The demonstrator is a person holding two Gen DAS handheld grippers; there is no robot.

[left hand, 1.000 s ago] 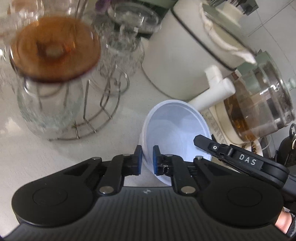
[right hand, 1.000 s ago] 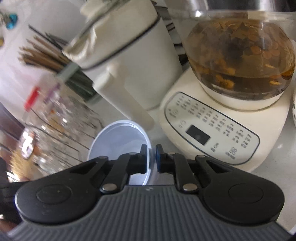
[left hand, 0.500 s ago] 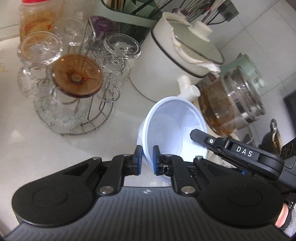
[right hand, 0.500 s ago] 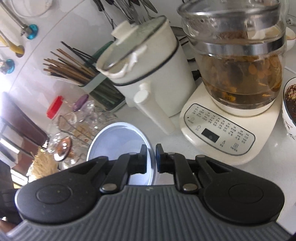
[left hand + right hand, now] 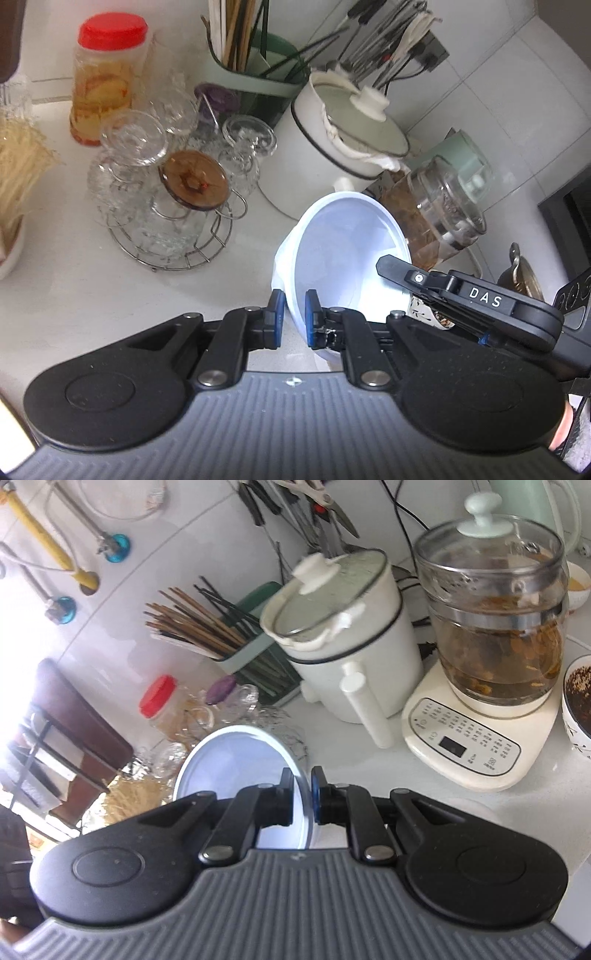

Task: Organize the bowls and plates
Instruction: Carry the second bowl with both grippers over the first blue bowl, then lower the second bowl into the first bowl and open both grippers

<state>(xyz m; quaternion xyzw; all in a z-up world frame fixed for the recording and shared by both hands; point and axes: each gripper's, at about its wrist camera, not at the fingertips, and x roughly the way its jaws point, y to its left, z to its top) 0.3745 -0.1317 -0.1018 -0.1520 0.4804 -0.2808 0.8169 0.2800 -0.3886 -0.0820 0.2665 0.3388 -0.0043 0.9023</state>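
A white bowl (image 5: 343, 254) is held in the air above the white counter, tilted on its side, with both grippers shut on its rim. My left gripper (image 5: 293, 317) pinches the near rim. My right gripper (image 5: 303, 794) pinches the opposite rim of the bowl (image 5: 236, 760), and one of its black fingers (image 5: 402, 271) reaches in over the bowl's right edge in the left wrist view.
A wire rack of upturned glasses (image 5: 166, 192) stands on the left. A white electric pot (image 5: 343, 642), a glass kettle of brown tea on its base (image 5: 495, 635), a chopstick holder (image 5: 229, 635), a red-lidded jar (image 5: 103, 74) and a filled bowl (image 5: 578, 701) line the counter.
Both grippers have risen and pulled back with the bowl, so the counter, pot and kettle now look farther and more of the counter shows.
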